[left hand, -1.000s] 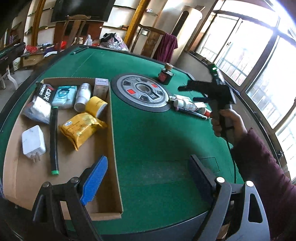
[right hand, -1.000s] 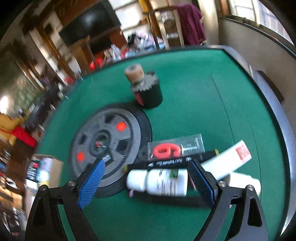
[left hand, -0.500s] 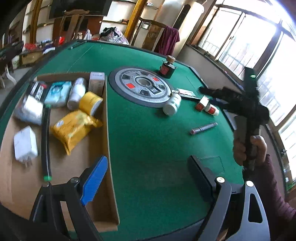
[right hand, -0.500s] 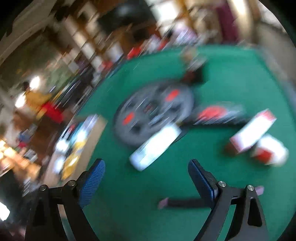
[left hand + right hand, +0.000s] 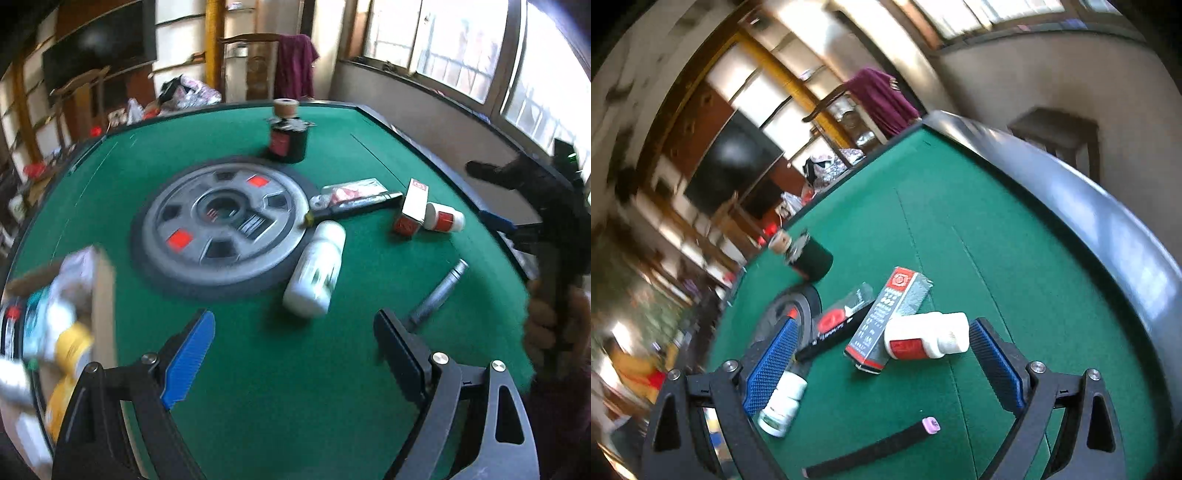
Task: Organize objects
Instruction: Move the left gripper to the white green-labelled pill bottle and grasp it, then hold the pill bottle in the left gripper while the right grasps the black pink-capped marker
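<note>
Both cameras have swung since the earlier frames: the left view, which a second ago looked down into the cardboard box (image 5: 101, 295), now faces the loose items by the grey centre disc (image 5: 225, 225), with the box pushed to the blurred left edge, and the right view has rolled so the green table (image 5: 1015, 258) tilts steeply. Meanwhile the white bottle (image 5: 317, 269), which lay tucked against the pile, lies alone on its side just off the disc's rim, and a grey pen-like stick (image 5: 439, 291) (it was among the cluster) lies apart nearer the table edge. Its jaws spread wide with nothing between them, the left gripper (image 5: 295, 354) hangs short of the white bottle. Equally spread and empty, the right gripper (image 5: 882, 365) frames the small red-labelled bottle (image 5: 927, 336), which leans against the red-and-grey carton (image 5: 890, 317). Several risks follow, as I judge it: both bottles lie on their sides and could roll on the felt if a finger nudges one before the jaws close; closing on the small bottle may drag the touching carton along; and the stick, low and thin, could be knocked toward the rail by either hand.
</note>
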{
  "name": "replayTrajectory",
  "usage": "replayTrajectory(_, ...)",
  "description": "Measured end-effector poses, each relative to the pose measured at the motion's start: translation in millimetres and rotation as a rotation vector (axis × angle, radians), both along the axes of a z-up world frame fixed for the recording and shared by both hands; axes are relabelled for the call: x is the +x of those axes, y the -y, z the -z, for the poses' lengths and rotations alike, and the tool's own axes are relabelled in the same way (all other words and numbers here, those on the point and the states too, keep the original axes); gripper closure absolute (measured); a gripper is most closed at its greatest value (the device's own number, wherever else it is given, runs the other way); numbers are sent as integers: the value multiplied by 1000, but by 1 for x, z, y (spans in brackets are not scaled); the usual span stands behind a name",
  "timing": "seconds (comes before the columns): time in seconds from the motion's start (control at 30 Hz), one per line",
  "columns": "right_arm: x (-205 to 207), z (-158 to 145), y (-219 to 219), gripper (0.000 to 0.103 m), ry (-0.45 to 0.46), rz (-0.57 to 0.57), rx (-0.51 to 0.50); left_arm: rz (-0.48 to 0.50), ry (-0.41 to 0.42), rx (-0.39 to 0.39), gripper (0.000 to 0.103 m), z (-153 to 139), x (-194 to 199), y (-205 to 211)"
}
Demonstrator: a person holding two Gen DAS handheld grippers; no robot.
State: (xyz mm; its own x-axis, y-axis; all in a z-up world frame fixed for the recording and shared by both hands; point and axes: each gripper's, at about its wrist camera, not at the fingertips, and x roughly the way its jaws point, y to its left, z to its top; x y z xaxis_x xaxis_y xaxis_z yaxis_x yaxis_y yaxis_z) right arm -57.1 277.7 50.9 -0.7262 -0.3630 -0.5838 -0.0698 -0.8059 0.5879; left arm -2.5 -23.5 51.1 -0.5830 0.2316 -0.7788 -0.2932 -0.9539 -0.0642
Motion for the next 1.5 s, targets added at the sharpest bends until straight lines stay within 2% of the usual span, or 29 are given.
replayTrajectory(0.07,-2,0,-6,6,6,12,-24,7,-18,-53,17,4,-14,-13)
replayTrajectory(0.2,-3,7,-5,6,23,4,-47,55,-28,-113,28,14,-33,-34)
replayTrajectory(0.27,-5,10,-1,6,28,-5,-50,75,-6,-137,37,22,-42,-42)
replayTrajectory(0.3,-6,10,1,6,28,-7,-46,79,3,-151,47,26,-44,-45)
replayTrajectory(0.33,-6,10,2,6,27,-9,-42,82,16,-166,61,31,-47,-48)
replayTrajectory(0.4,-6,10,5,5,21,-10,-36,85,36,-167,70,36,-50,-50)
replayTrajectory(0.53,-4,9,8,5,21,-12,-18,74,21,-167,70,38,-50,-53)
replayTrajectory(0.73,-7,13,14,5,38,-28,6,44,0,-89,70,23,-34,-37)
replayTrajectory(1.03,-9,16,31,5,36,-58,102,-17,-36,86,70,-18,40,8)
replayTrajectory(1.17,0,13,35,5,-8,-39,165,-61,-105,128,70,-34,78,30)
replayTrajectory(1.27,7,13,43,5,-16,-6,253,-110,-145,153,70,-38,99,52)
replayTrajectory(1.37,16,14,47,5,31,0,246,-131,-141,188,70,-39,111,74)
replayTrajectory(1.43,38,9,48,5,37,-12,189,-140,-152,203,70,-39,119,85)
replayTrajectory(1.5,55,8,58,5,65,-52,191,-147,-151,230,70,-38,124,94)
